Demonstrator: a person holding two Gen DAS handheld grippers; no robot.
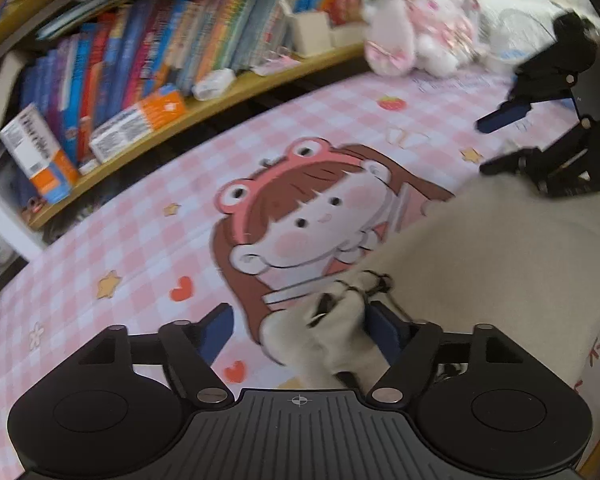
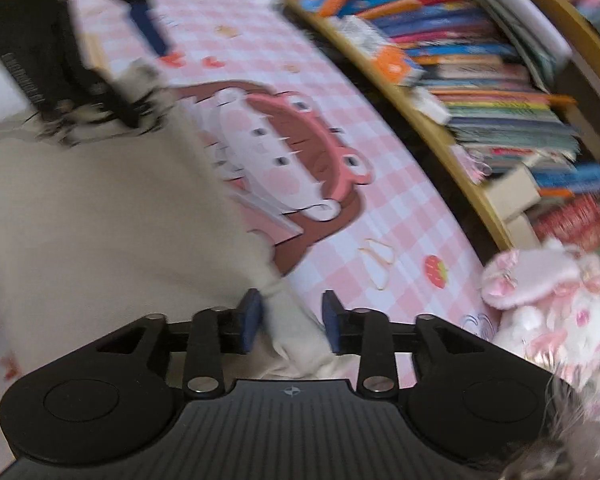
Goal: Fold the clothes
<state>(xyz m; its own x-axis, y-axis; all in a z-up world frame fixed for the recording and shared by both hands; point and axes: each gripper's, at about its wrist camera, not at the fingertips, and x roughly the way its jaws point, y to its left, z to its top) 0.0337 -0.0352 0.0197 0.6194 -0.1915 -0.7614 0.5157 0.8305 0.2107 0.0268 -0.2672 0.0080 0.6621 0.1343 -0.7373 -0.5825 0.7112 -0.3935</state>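
A cream garment [image 1: 500, 260] lies on the pink checked tablecloth [image 1: 140, 248] with a cartoon girl printed on it. My left gripper [image 1: 300, 332] is open; a bunched corner of the garment with black print [image 1: 340, 312] sits between its fingers, against the right blue pad [image 1: 384, 334]. My right gripper [image 2: 290, 320] is also open, with a narrow end of the garment [image 2: 296, 320] lying between its pads. In the left wrist view the right gripper [image 1: 496, 140] stands at the garment's far edge. The left gripper [image 2: 140, 64] shows blurred at the far corner in the right wrist view.
A wooden bookshelf [image 1: 120, 60] full of books runs along the table's far side. A pink and white plush toy [image 1: 420, 32] sits at the table's end, close beside the right gripper [image 2: 548, 300]. Bare tablecloth [image 2: 380, 200] lies between garment and shelf.
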